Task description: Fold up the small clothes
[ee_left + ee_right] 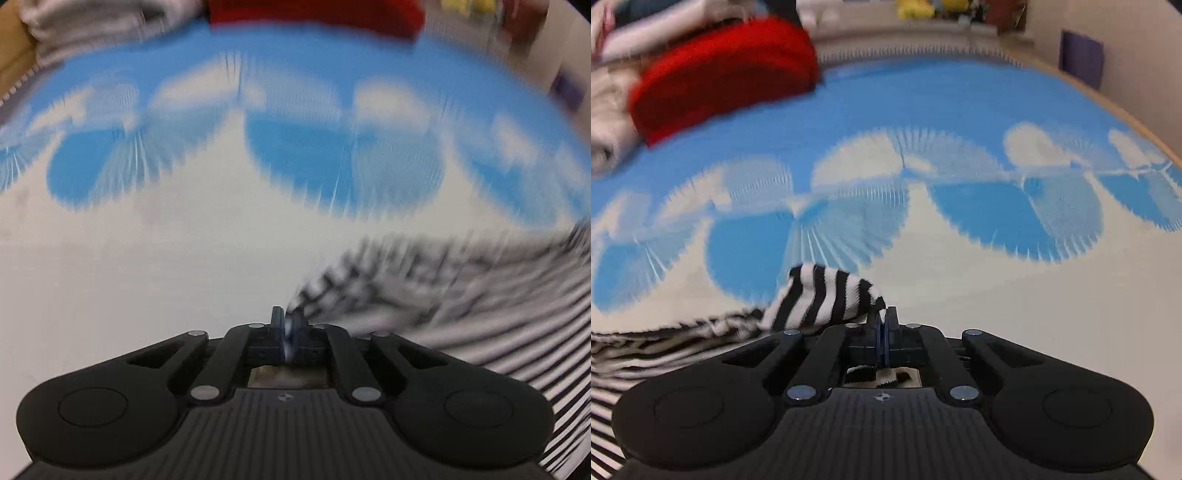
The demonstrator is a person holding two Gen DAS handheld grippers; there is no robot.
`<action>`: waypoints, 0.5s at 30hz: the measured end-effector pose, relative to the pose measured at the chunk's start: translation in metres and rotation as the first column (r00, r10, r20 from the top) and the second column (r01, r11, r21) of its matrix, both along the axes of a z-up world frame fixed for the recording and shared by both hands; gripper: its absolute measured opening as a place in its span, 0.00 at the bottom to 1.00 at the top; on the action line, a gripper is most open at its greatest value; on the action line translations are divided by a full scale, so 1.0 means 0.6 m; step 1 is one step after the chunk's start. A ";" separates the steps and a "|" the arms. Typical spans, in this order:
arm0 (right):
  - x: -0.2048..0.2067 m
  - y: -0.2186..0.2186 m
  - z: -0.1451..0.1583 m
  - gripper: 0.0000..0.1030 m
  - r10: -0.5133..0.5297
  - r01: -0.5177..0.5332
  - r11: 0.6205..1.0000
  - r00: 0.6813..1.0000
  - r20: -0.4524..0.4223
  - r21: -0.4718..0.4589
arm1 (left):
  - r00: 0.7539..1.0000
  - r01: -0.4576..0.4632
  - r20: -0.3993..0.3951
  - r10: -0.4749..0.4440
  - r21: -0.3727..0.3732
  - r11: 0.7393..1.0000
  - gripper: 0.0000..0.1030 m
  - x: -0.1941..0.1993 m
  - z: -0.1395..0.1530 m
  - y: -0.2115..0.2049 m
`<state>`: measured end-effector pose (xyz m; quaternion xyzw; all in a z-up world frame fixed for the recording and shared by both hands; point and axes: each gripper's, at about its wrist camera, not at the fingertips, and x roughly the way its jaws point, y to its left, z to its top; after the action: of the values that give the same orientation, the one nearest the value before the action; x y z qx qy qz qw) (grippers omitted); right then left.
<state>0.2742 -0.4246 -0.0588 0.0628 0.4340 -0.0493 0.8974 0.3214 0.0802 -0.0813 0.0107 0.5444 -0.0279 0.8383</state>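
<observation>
A black-and-white striped garment [480,317] lies on a blue and white patterned cloth [221,147], stretching away to the right in the blurred left wrist view. My left gripper [290,325] is shut on a corner of it, a sliver of cloth showing between the pads. In the right wrist view the same striped garment [820,295] runs off to the lower left. My right gripper [884,325] is shut on another corner, which folds up in a peak just left of the pads.
A red folded garment [724,74] lies at the back on the blue and white cloth [960,110], beside pale grey and white clothes [609,122]. Yellow items [912,9] stand at the far edge. A wooden table edge [1126,114] curves along the right.
</observation>
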 end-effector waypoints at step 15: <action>-0.050 -0.021 0.059 0.27 0.040 -0.051 0.996 0.988 0.151 0.067 | 0.962 0.136 0.264 -0.070 -0.243 0.960 0.59 -0.041 0.114 0.003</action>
<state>0.2440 -0.4371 -0.0232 0.0881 0.3680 -0.0086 0.9256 0.2969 0.0821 -0.0131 -0.0669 0.4237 -0.1412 0.8922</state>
